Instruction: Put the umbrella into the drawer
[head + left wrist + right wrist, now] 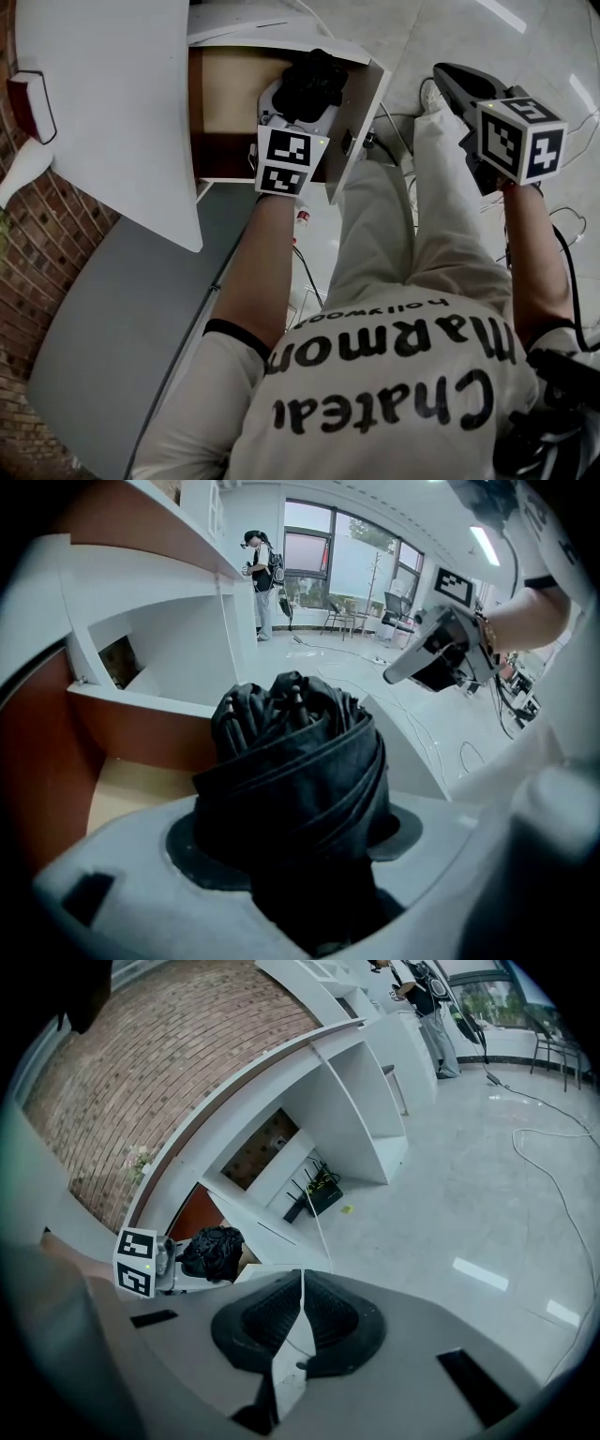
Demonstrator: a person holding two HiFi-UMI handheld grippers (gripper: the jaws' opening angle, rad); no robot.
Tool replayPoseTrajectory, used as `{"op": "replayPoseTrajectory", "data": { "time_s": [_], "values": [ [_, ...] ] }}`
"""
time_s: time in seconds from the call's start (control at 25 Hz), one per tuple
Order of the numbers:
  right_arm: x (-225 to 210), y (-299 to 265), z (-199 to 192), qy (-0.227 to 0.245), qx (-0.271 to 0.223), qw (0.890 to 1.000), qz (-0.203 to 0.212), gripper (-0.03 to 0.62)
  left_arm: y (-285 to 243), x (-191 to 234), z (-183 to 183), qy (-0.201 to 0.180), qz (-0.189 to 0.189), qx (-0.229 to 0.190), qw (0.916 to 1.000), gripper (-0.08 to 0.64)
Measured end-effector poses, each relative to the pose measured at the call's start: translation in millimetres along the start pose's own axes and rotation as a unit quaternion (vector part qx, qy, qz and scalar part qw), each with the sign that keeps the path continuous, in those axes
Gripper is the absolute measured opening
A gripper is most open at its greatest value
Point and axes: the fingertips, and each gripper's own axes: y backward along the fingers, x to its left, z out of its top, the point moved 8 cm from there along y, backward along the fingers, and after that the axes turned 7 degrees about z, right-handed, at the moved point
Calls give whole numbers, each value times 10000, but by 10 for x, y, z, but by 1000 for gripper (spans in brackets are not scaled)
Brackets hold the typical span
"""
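Right now the drawer [220,89] stands pulled open with its tan wooden bottom showing. The umbrella [295,761] hangs over it near the front panel [356,122], clamped in my left gripper [295,841]. It's black and folded, cloth wound in slanting pleats, rib tips bunched at the far end. My right gripper [301,1288] is off to the side above the floor [469,1194], jaws pressed together, empty.

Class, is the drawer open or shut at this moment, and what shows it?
Open. The drawer is pulled out, its bare wooden floor shows, and the left claw holds the folded umbrella over it.
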Motion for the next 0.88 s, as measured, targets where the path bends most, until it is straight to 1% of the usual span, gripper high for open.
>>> {"op": "replayPoseTrajectory", "data": {
  "time_s": [0.32, 0.52, 0.88],
  "values": [
    [-37, -51, -9, -48, 54, 10000, 4, 19, -104, 143, -52, 350, -10, 23, 9994, 311],
    [-77, -77, -39, -79, 114, 9999, -7, 20, -143, 158, -79, 448, -56, -117, 9989, 324],
    [-130, -104, -48, -141, 147, 9998, -32, 20, -169, 182, -105, 574, -169, -287, 9978, 323]
  ]
}}
